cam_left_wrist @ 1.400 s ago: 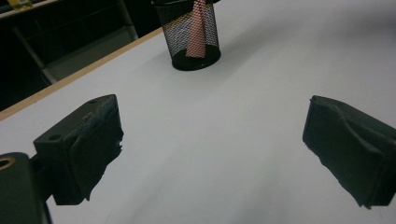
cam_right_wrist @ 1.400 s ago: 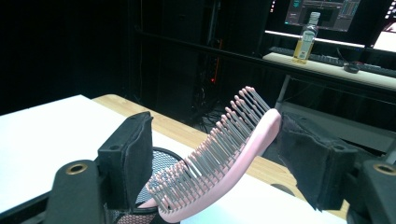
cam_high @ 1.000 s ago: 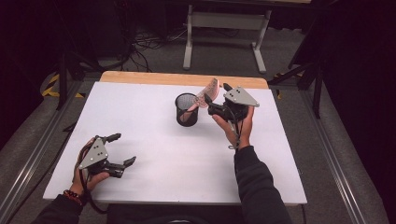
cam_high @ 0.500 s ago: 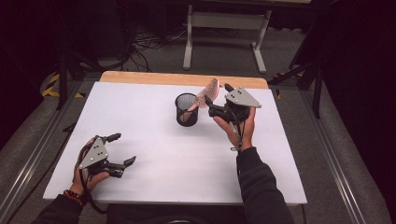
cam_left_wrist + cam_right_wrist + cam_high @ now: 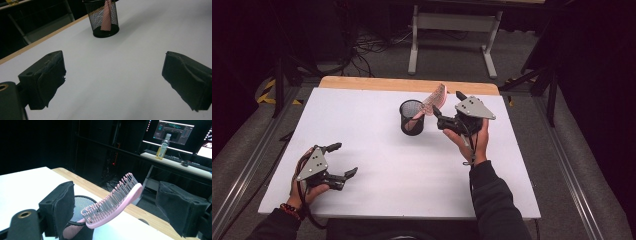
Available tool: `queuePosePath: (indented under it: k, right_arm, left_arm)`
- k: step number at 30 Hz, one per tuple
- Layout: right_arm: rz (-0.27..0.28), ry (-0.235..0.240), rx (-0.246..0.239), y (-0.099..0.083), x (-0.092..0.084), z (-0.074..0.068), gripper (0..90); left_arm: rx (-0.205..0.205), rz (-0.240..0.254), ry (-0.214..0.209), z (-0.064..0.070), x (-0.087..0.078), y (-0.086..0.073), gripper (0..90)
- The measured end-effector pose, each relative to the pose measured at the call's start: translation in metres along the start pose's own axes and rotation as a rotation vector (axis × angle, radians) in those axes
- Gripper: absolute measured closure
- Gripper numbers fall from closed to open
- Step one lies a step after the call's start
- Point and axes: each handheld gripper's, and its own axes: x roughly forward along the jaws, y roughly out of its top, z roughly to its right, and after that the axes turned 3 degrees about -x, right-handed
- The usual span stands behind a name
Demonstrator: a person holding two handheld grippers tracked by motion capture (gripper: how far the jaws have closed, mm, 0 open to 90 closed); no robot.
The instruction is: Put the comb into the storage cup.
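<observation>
right gripper (image 5: 435, 116): jaws have just been opening — now spread, clear of the brush
brush (image 5: 112, 201): between those jaws, leaning in the cup (image 5: 411, 117) — same spot as before
left gripper (image 5: 343, 161): spread, hasn't budged

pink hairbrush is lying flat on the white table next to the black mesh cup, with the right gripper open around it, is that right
Not quite: the pink hairbrush stands handle-down inside the black mesh cup, leaning on its rim, as the right gripper view shows. The right gripper is indeed open around it.

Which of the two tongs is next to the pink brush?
The right tongs, open beside the brush leaning in the mesh cup; the left tongs rest far off.
</observation>
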Motion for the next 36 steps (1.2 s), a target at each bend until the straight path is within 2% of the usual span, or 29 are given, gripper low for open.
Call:
queuePosePath:
  k: [9,15,25,36]
  right_arm:
    - [0.021,-0.011,-0.029,0.001,-0.014,-0.002,15.8]
    - [0.041,-0.008,-0.019,0.0,-0.023,0.0,15.8]
    - [0.038,-0.005,-0.031,-0.002,-0.032,0.0,14.3]
    - [0.033,-0.004,-0.076,-0.004,-0.047,-0.003,12.5]
  left_arm:
    - [-0.003,0.005,0.002,0.0,-0.001,0.001,5.9]
    - [0.006,0.002,0.004,0.0,-0.002,0.001,5.9]
    - [0.004,0.0,0.002,0.0,-0.001,0.001,5.9]
    - [0.001,-0.004,0.0,0.0,-0.001,0.0,5.9]
